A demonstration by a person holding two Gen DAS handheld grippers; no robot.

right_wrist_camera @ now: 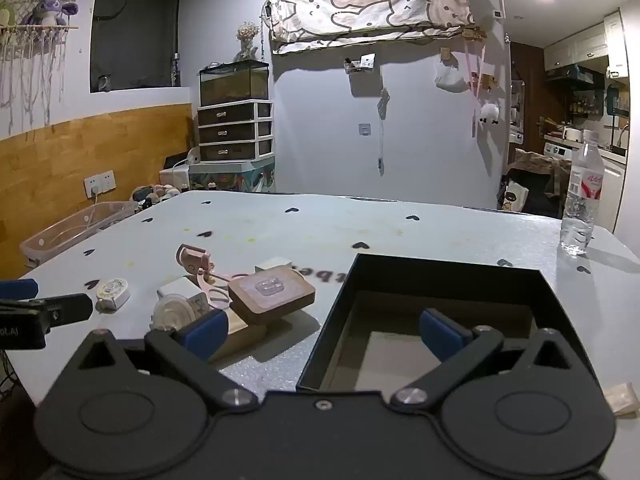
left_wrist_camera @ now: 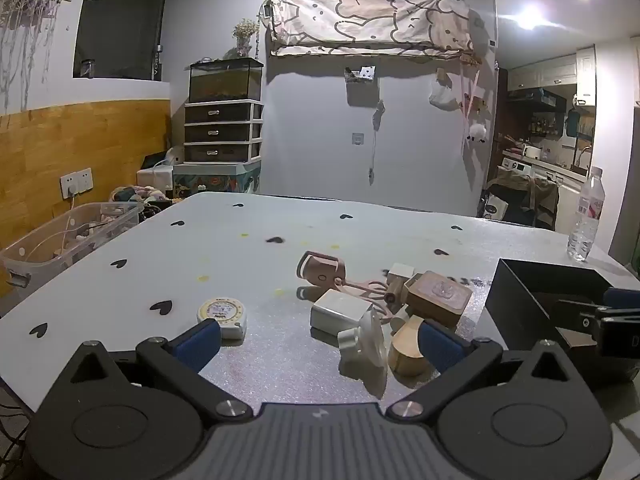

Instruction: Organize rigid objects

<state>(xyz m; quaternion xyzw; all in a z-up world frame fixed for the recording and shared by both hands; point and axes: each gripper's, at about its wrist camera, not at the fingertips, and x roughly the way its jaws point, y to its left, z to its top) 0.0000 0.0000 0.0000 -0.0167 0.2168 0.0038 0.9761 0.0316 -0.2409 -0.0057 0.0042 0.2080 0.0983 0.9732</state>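
Clutter sits in a loose pile on the table toward its near edge: a white charger block, a white round-faced piece leaning against it, a flat wooden block with a clear hook on top, a curved wooden piece, a small white cube and a pink clip with a looped cord. A round tape measure lies apart from the pile, nearer the table's left edge. Just right of the pile stands a black box, open on top, with nothing visible inside but its bare floor. A water bottle stands upright by the far right corner. The left gripper is spread wide above the near edge, holding nothing, its right finger close to the curved wooden piece. The right gripper is equally wide and empty, straddling the box's near left corner, one finger over the box interior.
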